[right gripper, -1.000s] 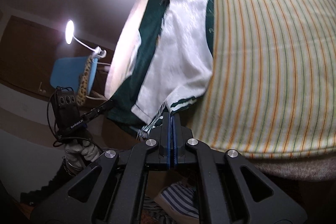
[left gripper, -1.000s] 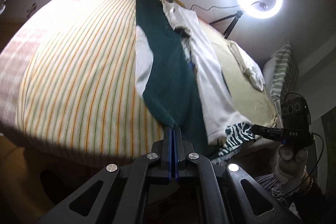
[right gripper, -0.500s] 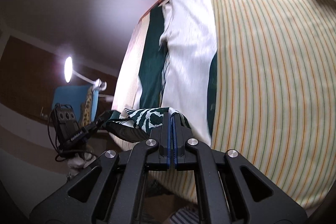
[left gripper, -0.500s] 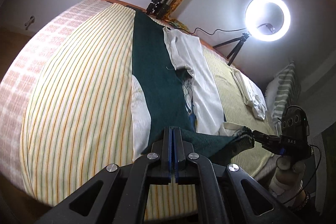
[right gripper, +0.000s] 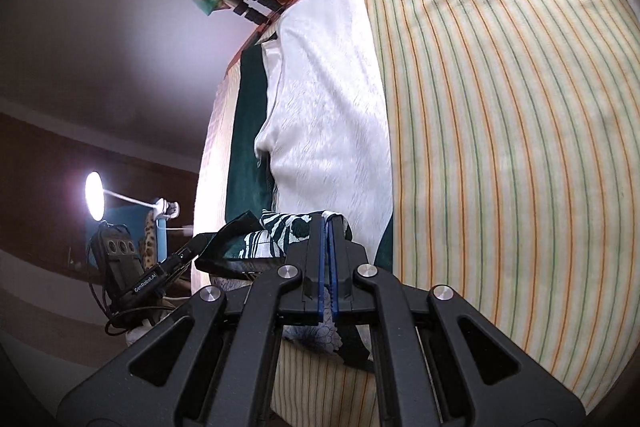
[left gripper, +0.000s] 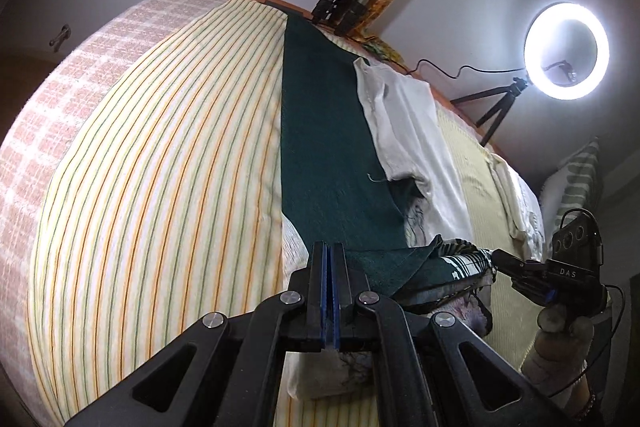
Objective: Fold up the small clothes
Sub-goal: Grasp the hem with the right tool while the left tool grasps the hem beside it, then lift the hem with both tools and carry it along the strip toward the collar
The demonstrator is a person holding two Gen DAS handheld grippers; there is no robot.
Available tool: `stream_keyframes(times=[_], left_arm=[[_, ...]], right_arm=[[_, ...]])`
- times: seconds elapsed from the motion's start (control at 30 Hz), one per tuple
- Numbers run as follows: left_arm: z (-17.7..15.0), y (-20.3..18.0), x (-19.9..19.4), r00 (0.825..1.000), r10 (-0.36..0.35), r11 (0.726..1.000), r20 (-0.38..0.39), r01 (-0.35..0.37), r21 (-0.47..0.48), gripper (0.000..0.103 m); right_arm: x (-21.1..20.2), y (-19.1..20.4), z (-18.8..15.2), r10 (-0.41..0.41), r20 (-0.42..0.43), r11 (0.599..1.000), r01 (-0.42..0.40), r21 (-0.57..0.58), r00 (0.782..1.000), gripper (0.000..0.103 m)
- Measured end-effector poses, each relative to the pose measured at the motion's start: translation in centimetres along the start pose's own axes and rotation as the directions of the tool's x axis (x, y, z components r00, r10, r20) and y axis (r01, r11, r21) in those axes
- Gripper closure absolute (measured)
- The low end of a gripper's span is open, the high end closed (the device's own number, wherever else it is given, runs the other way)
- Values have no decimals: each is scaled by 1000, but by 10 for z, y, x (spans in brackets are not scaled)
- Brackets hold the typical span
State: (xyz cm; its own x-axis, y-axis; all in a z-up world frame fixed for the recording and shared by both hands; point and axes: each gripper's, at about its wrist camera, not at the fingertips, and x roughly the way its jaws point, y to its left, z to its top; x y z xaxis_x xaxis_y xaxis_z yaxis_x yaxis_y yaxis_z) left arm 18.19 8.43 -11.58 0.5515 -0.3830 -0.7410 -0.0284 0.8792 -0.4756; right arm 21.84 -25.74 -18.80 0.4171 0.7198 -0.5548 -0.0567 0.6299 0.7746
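Both grippers, left gripper (left gripper: 329, 259) and right gripper (right gripper: 328, 233), are clamped on the near hem of the green-and-white garment (left gripper: 320, 147) stretched along the striped bed (left gripper: 160, 167), mid-fold, so next probably lay that hem down flat further up, then let go.

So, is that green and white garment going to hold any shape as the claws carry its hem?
Probably not. The garment sags between the left claw and right claw, so floppy. It looks thin and light. Its white panel seems glossy, perhaps slippery.
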Motion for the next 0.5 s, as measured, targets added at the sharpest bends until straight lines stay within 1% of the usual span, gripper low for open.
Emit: stream_keyframes(times=[0.2, 0.23, 0.27, 0.3, 0.33, 0.37, 0.4, 0.43, 0.5], left_arm=[[13, 4, 13, 1000, 26, 1000, 6, -26, 6, 103], [14, 5, 14, 1000, 23, 1000, 13, -23, 7, 101], [15, 6, 14, 999, 42, 999, 21, -42, 5, 98], [16, 6, 12, 998, 63, 998, 30, -64, 6, 84], [17, 6, 9, 996, 76, 997, 44, -76, 9, 75], [17, 7, 3, 994, 84, 996, 65, -85, 13, 75], [16, 6, -3, 993, 86, 996, 79, -88, 23, 75], [15, 4, -9, 992, 86, 995, 91, -90, 40, 75], [11, -2, -17, 991, 83, 993, 101, -90, 72, 75]], right_arm=[[11, -7, 15, -12, 7, 1000, 11, 29, 1000, 101], [12, -7, 17, -20, 10, 1000, 20, 22, 1000, 99], [13, -6, 19, -39, 18, 999, 39, 12, 999, 98], [12, -5, 20, -59, 24, 998, 59, 7, 998, 98], [11, -5, 23, -80, 23, 997, 80, 8, 997, 95], [9, -6, 26, -97, 20, 995, 96, 14, 995, 85], [4, -7, 28, -102, 32, 995, 102, 17, 994, 80], [-5, -5, 27, -99, 62, 995, 99, 10, 993, 79], [-15, 2, 25, -91, 74, 995, 94, -38, 993, 79]])
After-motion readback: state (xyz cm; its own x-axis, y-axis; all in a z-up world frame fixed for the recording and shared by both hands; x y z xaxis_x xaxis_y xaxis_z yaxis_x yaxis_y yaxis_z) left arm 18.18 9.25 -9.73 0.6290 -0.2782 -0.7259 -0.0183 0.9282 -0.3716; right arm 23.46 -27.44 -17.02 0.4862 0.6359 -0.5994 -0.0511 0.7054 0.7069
